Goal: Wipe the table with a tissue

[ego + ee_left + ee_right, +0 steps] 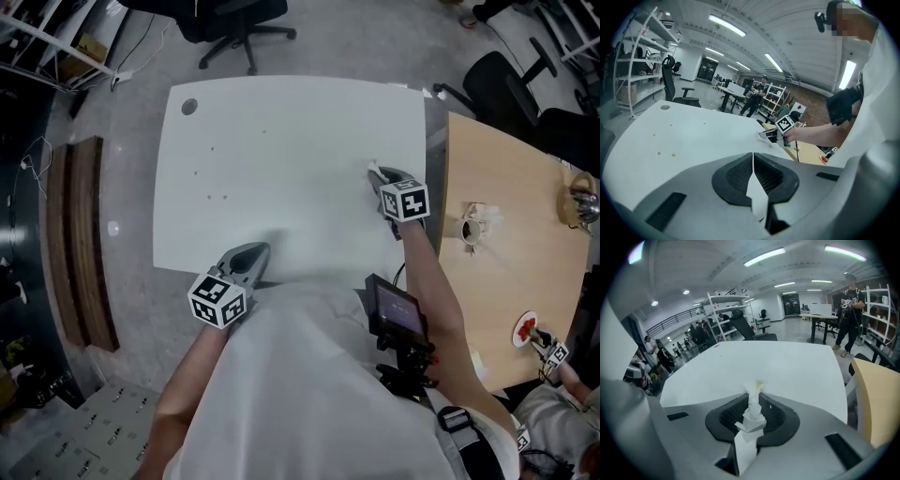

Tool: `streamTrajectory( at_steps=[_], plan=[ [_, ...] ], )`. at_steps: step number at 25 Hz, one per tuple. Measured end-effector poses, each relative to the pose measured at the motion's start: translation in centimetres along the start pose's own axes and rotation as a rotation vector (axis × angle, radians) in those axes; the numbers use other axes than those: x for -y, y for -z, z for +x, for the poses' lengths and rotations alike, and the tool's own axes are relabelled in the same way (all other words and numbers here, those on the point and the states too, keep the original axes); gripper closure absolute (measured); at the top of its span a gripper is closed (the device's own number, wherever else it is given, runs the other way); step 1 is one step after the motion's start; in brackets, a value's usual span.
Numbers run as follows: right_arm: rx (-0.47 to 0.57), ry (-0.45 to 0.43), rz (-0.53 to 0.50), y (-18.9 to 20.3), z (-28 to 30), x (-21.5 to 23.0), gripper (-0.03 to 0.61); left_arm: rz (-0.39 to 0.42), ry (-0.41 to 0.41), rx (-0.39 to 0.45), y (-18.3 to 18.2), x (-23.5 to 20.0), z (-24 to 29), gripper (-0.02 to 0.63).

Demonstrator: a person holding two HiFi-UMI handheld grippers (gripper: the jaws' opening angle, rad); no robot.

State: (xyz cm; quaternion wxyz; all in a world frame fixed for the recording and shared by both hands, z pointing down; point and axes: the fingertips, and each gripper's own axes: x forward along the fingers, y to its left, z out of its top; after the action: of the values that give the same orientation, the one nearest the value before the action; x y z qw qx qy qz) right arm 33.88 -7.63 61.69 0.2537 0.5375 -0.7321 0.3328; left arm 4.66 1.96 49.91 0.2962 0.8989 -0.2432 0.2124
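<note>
Tissue [751,403] — crumpled, white, yellowish at the tip — sits pinched in your right hand-held gripper [377,174], seemingly touching the smooth white table [281,159] near its right edge; your left hand-held gripper [753,168] is closed, empty.

Probably open office: desks [819,310], shelving [723,305].

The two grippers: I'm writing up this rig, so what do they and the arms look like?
Both the left gripper and the right gripper have smooth light-grey shells, with black ribbed pads on the jaws. Each carries a white cube printed with black square markers. The person wears a white short-sleeved shirt.
</note>
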Motion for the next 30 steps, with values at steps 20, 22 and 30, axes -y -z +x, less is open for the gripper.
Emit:
streamTrajectory(
  at_steps=[20, 22, 30],
  plan=[
    [0.033, -0.323, -0.162, 0.8, 0.3, -18.4, 0.520, 0.020, 0.081, -0.008, 0.4, -3.8, -0.1, 0.601],
    [0.068, -0.354, -0.127, 0.3, 0.3, -19.8, 0.520, 0.020, 0.102, -0.001, 0.4, -4.4, -0.4, 0.601],
    [0.116, -0.420, -0.095, -1.4, 1.7, -26.2, 0.520, 0.021, 0.195, 0.019, -0.2, -7.7, -3.0, 0.600]
  ],
)
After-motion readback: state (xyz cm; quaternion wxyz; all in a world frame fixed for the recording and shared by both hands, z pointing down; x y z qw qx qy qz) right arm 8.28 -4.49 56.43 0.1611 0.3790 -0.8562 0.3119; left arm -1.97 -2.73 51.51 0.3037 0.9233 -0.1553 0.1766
